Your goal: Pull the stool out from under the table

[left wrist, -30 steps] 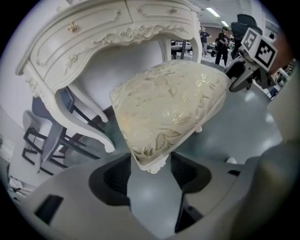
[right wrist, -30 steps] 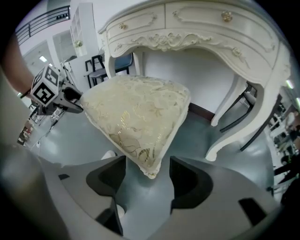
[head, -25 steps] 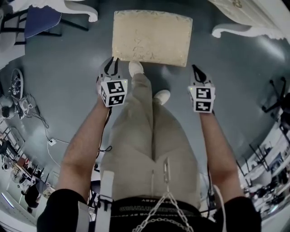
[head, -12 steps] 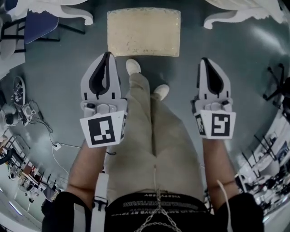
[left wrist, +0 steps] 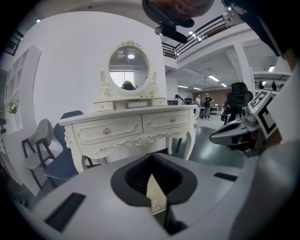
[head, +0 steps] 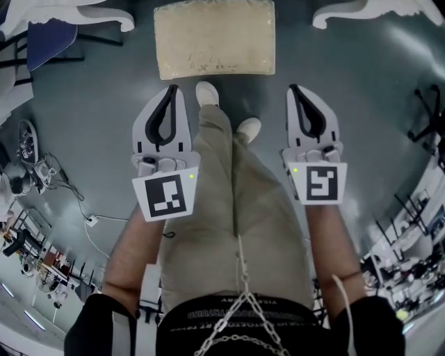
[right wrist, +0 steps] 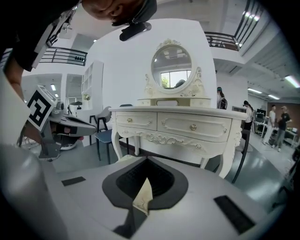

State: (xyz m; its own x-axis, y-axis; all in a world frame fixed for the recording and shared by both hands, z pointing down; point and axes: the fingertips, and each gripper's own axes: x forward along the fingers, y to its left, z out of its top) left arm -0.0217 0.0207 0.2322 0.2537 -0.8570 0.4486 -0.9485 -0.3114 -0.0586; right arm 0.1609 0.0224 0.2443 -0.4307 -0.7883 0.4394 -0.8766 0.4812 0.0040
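While both claws hang in the air in front of you, read their state from the two gripper views: the left claw [head: 171, 90] has its jaws together at the tips and carries nothing, and the right claw [head: 292, 89] stands the same way, jaws together and empty. In each gripper view a thin cream sliver shows through the dark opening behind the tips (this is the stool seen beyond the jaws, not a held item).

Locate the stool [head: 213, 38] in the head view. It is a rectangular seat with a cream, patterned cover, and it stands on the grey floor [head: 90, 104] directly ahead of you, between the two white carved table legs [head: 83, 14] at the upper corners of that view. Its near edge lies just beyond your front shoe [head: 207, 92]. Its far edge meets the top of the frame, so you cannot tell how far it stands from the table.

Both claws sit on either side of your legs, well apart from each other and clear of the stool.

The gripper views face the white dressing table [left wrist: 136, 126]. Two drawers sit under its tabletop, and an oval mirror [left wrist: 129, 70] stands on it. A blue chair [left wrist: 63, 159] stands just beside it.
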